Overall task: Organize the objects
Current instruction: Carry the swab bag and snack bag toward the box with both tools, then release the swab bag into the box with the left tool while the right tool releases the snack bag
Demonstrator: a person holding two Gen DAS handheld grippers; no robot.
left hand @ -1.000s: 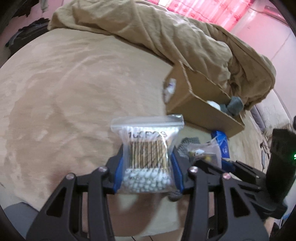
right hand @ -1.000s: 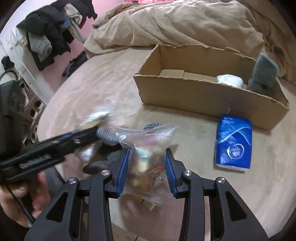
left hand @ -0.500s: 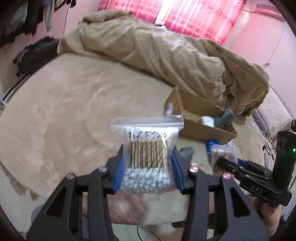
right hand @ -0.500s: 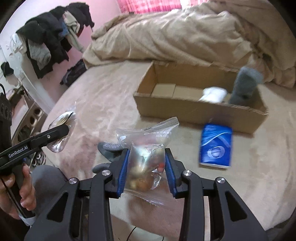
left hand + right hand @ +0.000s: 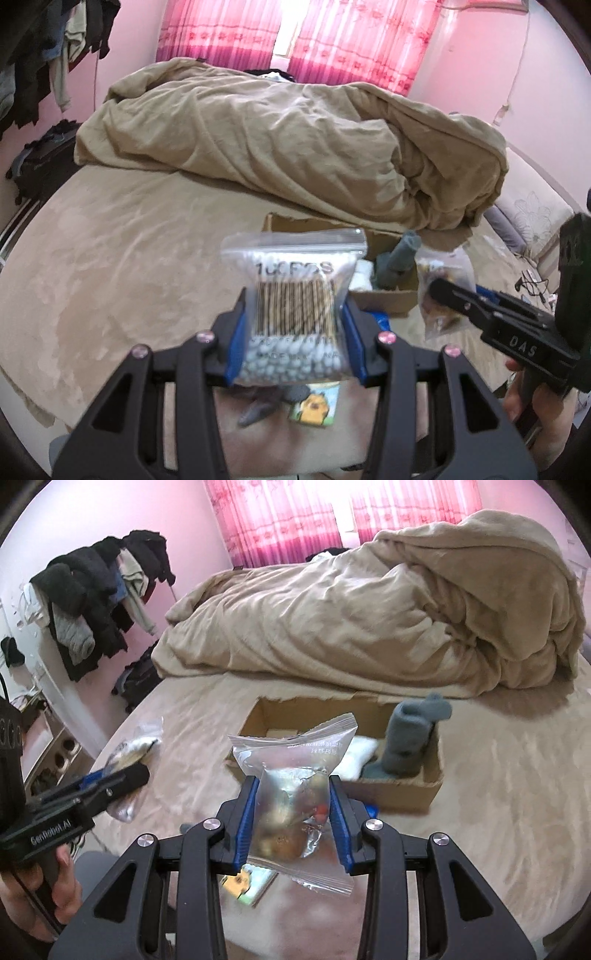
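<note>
Left hand-held gripper point(image 5: 293, 328) raised, clamped on cotton-swab bag point(image 5: 295, 302) | right hand-held gripper point(image 5: 291, 812) — level, pinching snack packet point(image 5: 291, 805)

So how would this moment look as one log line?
left gripper: holds cotton swab bag | right gripper: holds snack bag | cardboard box: ahead

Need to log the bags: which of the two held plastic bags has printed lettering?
The cotton swab bag in the left gripper, printed "100PCS". The snack bag in the right gripper is crinkled foil-clear.
</note>
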